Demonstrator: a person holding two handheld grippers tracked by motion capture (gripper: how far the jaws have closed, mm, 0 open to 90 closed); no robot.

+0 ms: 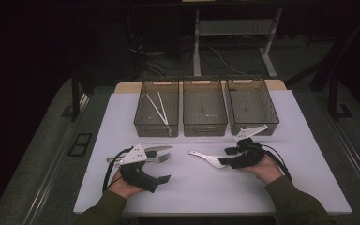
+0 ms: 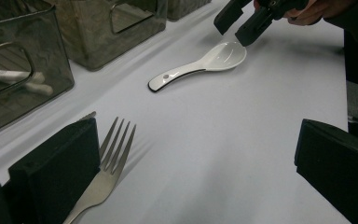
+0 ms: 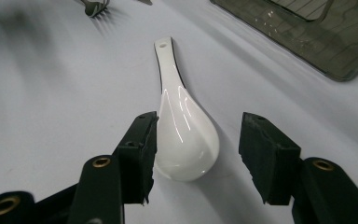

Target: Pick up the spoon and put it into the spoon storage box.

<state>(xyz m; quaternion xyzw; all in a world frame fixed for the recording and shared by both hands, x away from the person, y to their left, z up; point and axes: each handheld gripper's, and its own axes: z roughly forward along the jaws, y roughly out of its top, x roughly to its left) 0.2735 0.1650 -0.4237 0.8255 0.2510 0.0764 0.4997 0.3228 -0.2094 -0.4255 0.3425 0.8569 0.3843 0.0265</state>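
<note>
The white spoon lies flat on the worktop, right of centre, its bowl between the wide jaws of the right hand-held gripper, unclamped. Risk: the smooth, rounded bowl may slide from the pads on closing. The left hand-held gripper rests wide beside the fork.

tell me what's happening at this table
A person holds a gripper in each hand over a white table. The right gripper stands open around the bowl of a white soup spoon lying flat. The left gripper is open beside a metal fork. Three mesh bins stand behind; the leftmost holds white chopsticks.
</note>
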